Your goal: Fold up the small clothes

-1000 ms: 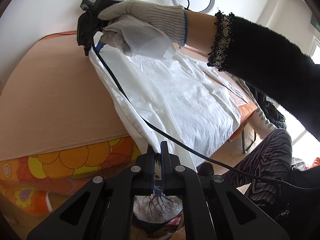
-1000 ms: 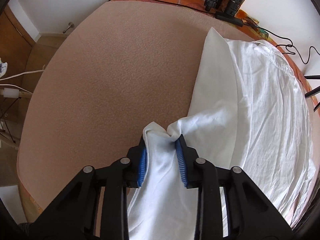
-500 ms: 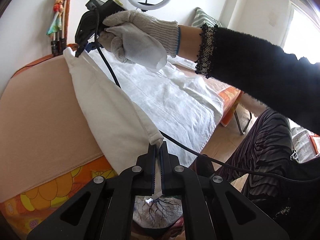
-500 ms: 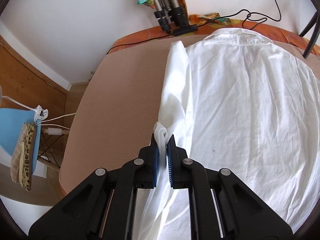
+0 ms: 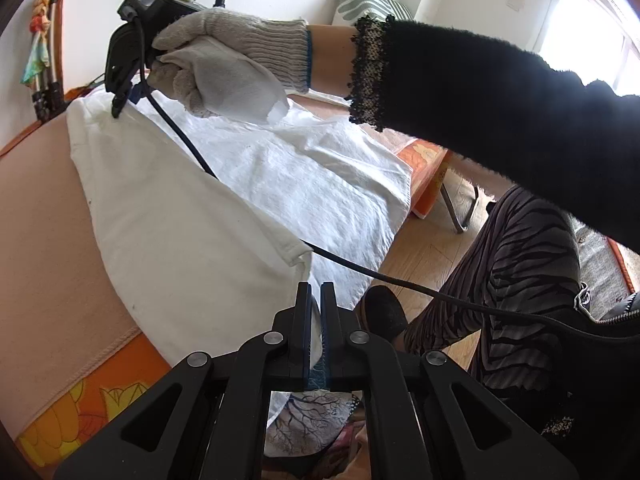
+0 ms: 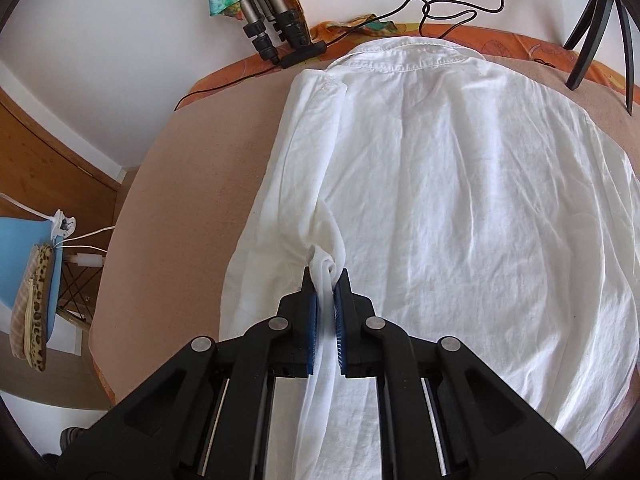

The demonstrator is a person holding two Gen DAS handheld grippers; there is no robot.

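No container anywhere in either view: just a white shirt (image 6: 460, 208) spread back-up on a peach cover (image 6: 192, 184), collar (image 6: 408, 58) up at twelve o'clock in the right wrist view, hem running off toward six.

Left gripper (image 5: 316, 300) low at six o'clock in its own view, fingers pinched narrow on a thin edge of white cloth, only a sliver of fabric showing between the blue pads (image 5: 307, 332). Folded side panel of the shirt (image 5: 168, 216) lifting away from there toward ten o'clock.

Right gripper (image 6: 326, 284) clamped too, blue pads (image 6: 312, 320) squeezing a twisted bunch of shirt fabric, knot of cloth poking out just past the fingertips at twelve. Below the grip, cloth trailing straight down between the finger arms toward six. Left flank of the shirt doubled over along a long crease from that bunch up to the shoulder at eleven o'clock.

Seen from the left wrist camera: gloved right hand (image 5: 228, 68) at eleven o'clock, fist wrapped round the black gripper body (image 5: 132, 52), knuckles up, wrist bent down toward the shirt, black fuzzy sleeve (image 5: 500, 116) stretching off to three o'clock. Black cable (image 5: 360, 268) sagging across the cloth from that hand toward four.

Tripod legs (image 6: 272, 28) beyond the collar at eleven.
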